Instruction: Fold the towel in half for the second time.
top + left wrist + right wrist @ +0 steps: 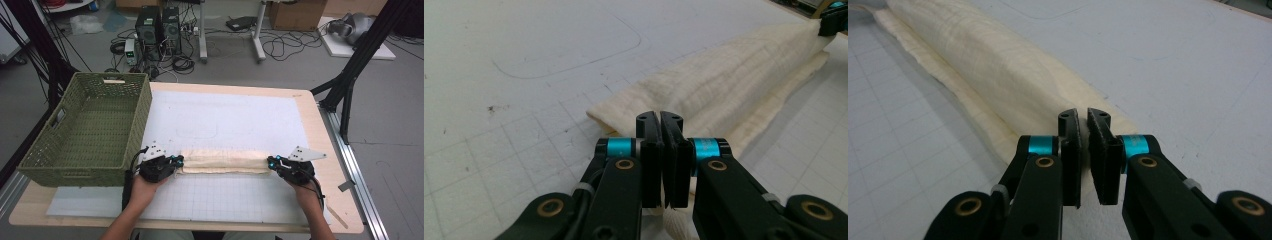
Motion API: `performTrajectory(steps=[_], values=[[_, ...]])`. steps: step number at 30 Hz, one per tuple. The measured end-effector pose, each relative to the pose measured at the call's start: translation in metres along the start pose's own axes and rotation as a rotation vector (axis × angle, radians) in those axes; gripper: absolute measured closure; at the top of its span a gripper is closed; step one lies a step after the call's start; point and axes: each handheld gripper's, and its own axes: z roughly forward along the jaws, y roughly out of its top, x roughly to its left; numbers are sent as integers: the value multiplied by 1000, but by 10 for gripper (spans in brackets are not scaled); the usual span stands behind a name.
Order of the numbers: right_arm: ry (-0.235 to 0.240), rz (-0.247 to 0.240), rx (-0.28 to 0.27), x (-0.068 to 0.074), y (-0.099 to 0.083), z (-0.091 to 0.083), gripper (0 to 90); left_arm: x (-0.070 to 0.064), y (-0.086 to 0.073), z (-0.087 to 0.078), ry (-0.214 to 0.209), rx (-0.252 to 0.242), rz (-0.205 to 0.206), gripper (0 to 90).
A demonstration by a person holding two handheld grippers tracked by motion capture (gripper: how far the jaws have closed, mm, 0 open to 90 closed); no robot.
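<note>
Cream cloth (pixel 225 162), folded into a long narrow strip, lies across a white gridded mat (pixel 225 200) on a wooden table (pixel 332 200). The left gripper (pixel 176 161) pinches its left end with jaws closed; the right gripper (pixel 271 162) clamps its right end. A green wicker basket (pixel 90 165) stands just left.

Cloth (pixel 729 85): cream woven fabric, matt, fine ribbed texture, soft folds. Left tongs (pixel 661 122) and right tongs (pixel 1084 120): black matt plastic, brass-coloured rivets, glossy teal metal-looking collars. Mat (pixel 225 115) on the table (pixel 327 145): white, smooth, matt, printed grid, a few scuffs. Table edge: pale wood, satin. Basket (pixel 135 120): green woven wicker, rough.
</note>
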Motion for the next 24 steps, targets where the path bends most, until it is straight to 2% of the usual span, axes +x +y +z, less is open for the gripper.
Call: performTrajectory(steps=[10, 13, 15, 16, 20, 24], values=[[21, -4, 31, 4, -4, 0, 844, -2, -4, -2, 0, 20, 9, 864], [25, -1, 34, 4, -4, -1, 844, -3, -5, -2, 3, 23, 0, 848], [26, -1, 37, 5, -5, -1, 844, -4, -4, -4, 13, 21, -1, 798], [25, -3, 38, 5, -4, 0, 844, -3, -2, -5, 17, 16, -6, 737], [29, -1, 45, 5, -5, 0, 844, -2, 10, -10, 1, -32, -37, 563], [30, -6, 51, 5, -5, 1, 844, 0, 24, -14, -15, -79, -39, 534]])
